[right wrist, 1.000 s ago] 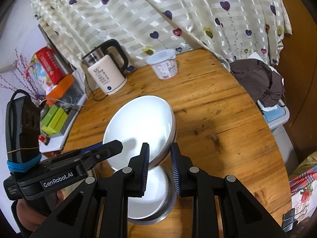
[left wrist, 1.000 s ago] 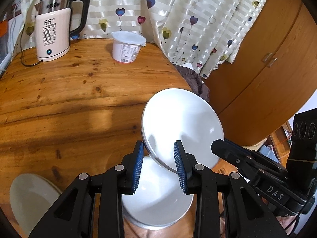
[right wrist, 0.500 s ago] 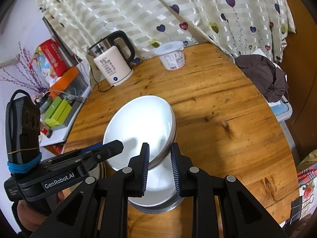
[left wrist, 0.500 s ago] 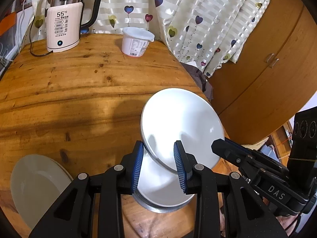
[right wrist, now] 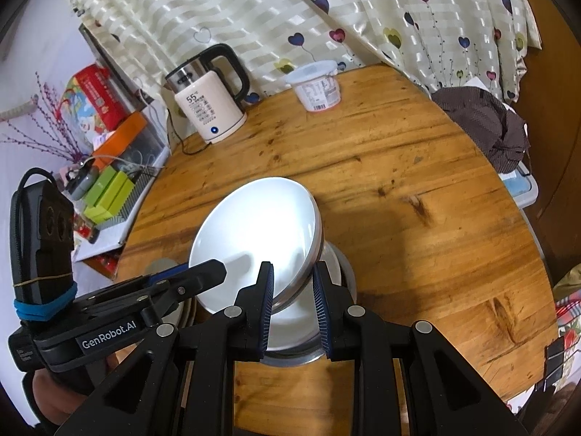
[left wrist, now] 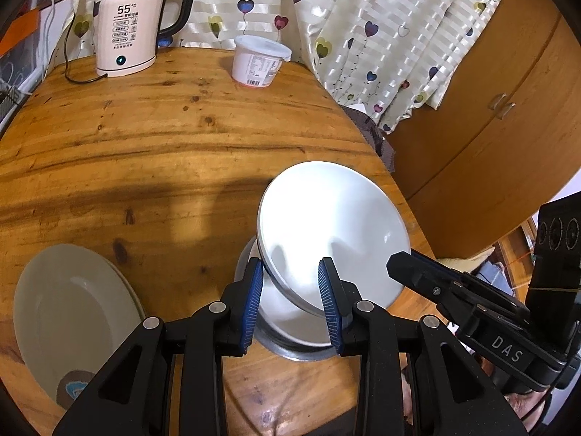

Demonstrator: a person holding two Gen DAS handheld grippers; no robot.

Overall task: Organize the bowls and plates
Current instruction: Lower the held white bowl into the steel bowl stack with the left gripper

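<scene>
A white bowl [left wrist: 330, 232] [right wrist: 261, 229] with a grey metal outside hangs tilted just above a matching bowl [left wrist: 290, 330] [right wrist: 301, 323] that stands on the wooden table. My left gripper [left wrist: 288, 272] is shut on the held bowl's rim on one side, and my right gripper [right wrist: 292, 276] is shut on the rim opposite. Each gripper also shows in the other's view: the right gripper [left wrist: 397, 265] at the bowl's right edge, the left gripper [right wrist: 214, 269] at its left edge. Cream plates [left wrist: 72, 312] lie stacked at the table's near left.
A pink-white kettle [left wrist: 127, 29] [right wrist: 207, 105] and a lidded white tub [left wrist: 259, 60] [right wrist: 317, 87] stand at the table's far edge by the curtain. A dark cloth [right wrist: 483, 123] lies beyond the right edge, near a wooden cabinet [left wrist: 490, 109]. Boxes and a rack [right wrist: 109, 189] crowd the left.
Both grippers have carried the bowl toward the near side of the table and slightly down, closer to the lower bowl. The stacked plates have come further into the left wrist view.
</scene>
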